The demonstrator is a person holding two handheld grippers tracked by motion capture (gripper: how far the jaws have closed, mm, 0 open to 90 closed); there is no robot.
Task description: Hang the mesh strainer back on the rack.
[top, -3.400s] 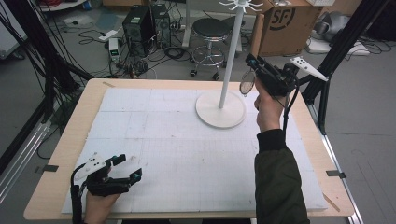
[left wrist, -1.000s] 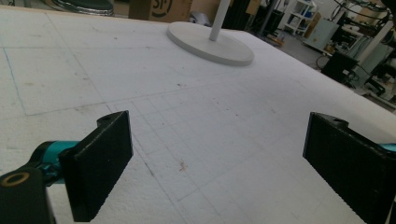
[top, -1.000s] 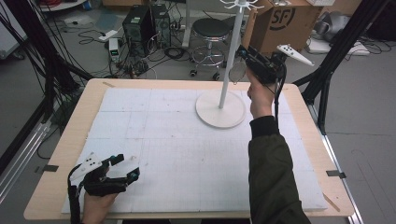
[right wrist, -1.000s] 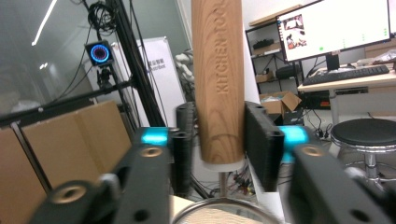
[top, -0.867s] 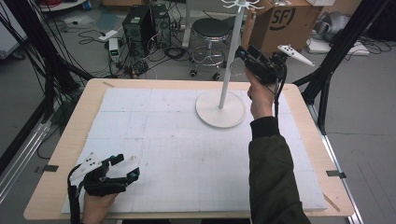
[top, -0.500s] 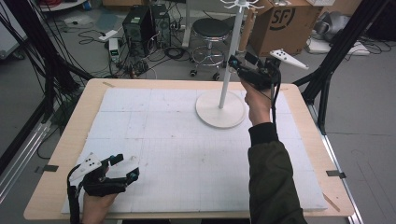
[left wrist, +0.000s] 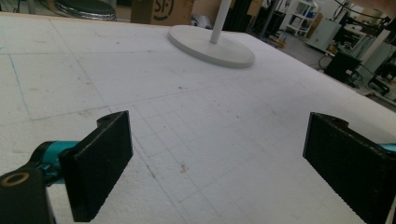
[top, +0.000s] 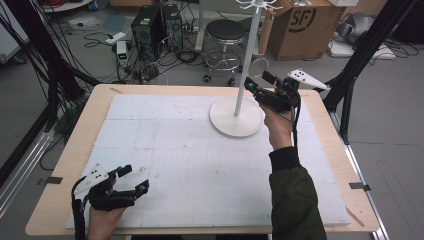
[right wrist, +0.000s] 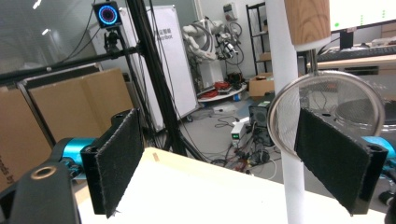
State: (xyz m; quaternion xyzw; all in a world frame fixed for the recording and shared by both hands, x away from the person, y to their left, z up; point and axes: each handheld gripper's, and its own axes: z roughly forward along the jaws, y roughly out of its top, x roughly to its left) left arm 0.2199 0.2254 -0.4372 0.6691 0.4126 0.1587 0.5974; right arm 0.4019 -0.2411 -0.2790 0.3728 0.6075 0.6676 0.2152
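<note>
With the strainer point(top: 258, 66) left hanging on the stand point(top: 248, 60), the right tongs point(top: 256, 86) have just been opened beside it, while the left tongs point(top: 134, 179) are held open.

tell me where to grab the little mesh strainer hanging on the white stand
Take the strainer by its wooden handle, not the mesh bowl. It hangs handle up beside the white pole, with the round wire rim at the bottom, so the thin mesh would likely dent. Bring the right tool in level from the side away from the pole, open jaws either side of the handle.
</note>
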